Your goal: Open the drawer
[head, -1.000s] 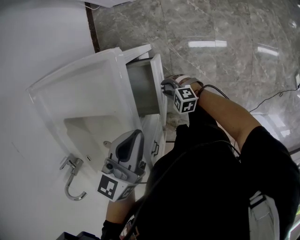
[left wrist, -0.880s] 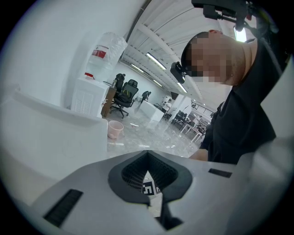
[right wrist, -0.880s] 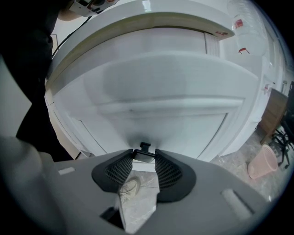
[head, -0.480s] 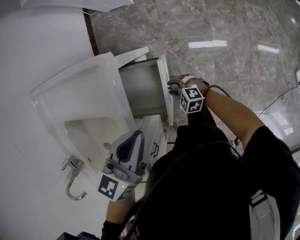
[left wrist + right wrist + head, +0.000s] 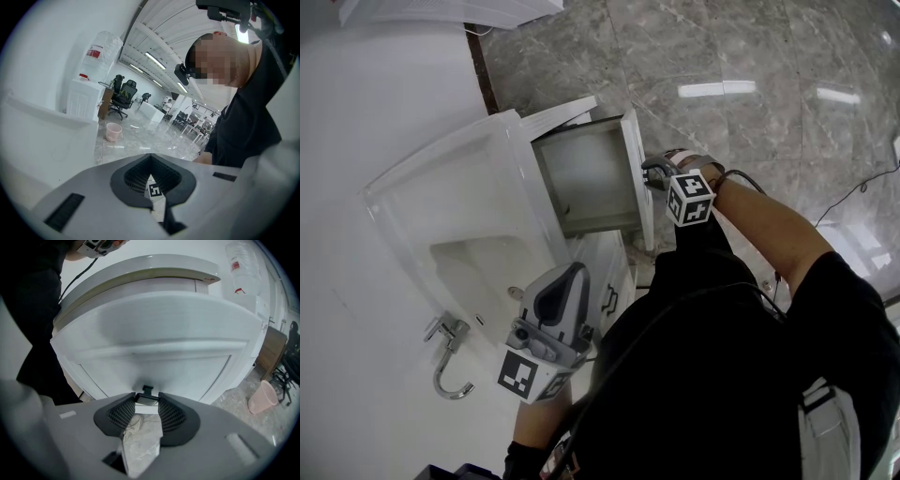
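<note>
Holding the handle: my right gripper [image 5: 147,401] is clamped on the dark handle [image 5: 148,390] at the middle of the drawer front [image 5: 154,345]. In the head view it sits at 1 o'clock from frame centre.
Drawer: the drawer [image 5: 592,178] stands drawn well out of the white vanity [image 5: 459,187], at 12 o'clock. What shows of its grey inside looks empty.
Handling: I judge it a stiff, fairly light box that slides straight. The slim handle is the only sound place to grip, and a crooked pull could bind it.
Left gripper: my left gripper [image 5: 551,330] hangs at 7 o'clock beside the basin [image 5: 473,272], jaws together on nothing.
Other things: a faucet [image 5: 445,354] at 8 o'clock, and a lower handle [image 5: 609,298] just below centre.
Hidden: the runners and the drawer's underside are out of sight, and my body covers the vanity's lower front. I cannot tell how much travel remains.
</note>
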### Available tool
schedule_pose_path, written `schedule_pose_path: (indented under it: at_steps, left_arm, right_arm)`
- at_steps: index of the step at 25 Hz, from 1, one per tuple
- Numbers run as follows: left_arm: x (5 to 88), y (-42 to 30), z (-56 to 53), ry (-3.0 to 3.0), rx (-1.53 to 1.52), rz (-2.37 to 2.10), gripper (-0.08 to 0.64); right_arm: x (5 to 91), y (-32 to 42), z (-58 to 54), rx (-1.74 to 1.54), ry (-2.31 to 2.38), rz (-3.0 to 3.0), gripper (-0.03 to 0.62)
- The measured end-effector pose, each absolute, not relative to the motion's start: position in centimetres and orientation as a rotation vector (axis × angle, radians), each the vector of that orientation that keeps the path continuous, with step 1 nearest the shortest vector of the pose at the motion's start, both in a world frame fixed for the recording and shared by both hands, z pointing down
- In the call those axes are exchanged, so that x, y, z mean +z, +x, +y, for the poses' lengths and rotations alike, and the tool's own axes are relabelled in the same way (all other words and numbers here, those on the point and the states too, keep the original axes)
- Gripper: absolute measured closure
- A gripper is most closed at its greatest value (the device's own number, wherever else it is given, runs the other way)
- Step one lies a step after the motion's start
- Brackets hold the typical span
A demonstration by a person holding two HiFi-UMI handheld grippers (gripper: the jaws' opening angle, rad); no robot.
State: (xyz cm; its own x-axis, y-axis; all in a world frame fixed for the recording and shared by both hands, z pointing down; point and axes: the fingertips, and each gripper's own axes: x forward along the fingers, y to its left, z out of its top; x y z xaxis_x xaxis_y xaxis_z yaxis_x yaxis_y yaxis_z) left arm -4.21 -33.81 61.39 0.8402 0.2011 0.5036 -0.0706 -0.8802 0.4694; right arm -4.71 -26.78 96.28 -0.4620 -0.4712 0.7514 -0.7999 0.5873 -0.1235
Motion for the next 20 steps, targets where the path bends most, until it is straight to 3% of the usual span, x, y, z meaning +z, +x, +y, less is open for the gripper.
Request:
schedule_pose_path:
  at_steps: [20]
  left_arm:
    - [60.3, -3.8, -31.9, 2.56, 0.781, 0.086, 0.568]
  right_arm:
    - [96.1, -3.8, -25.4, 0.614, 1.016, -2.142, 0.446]
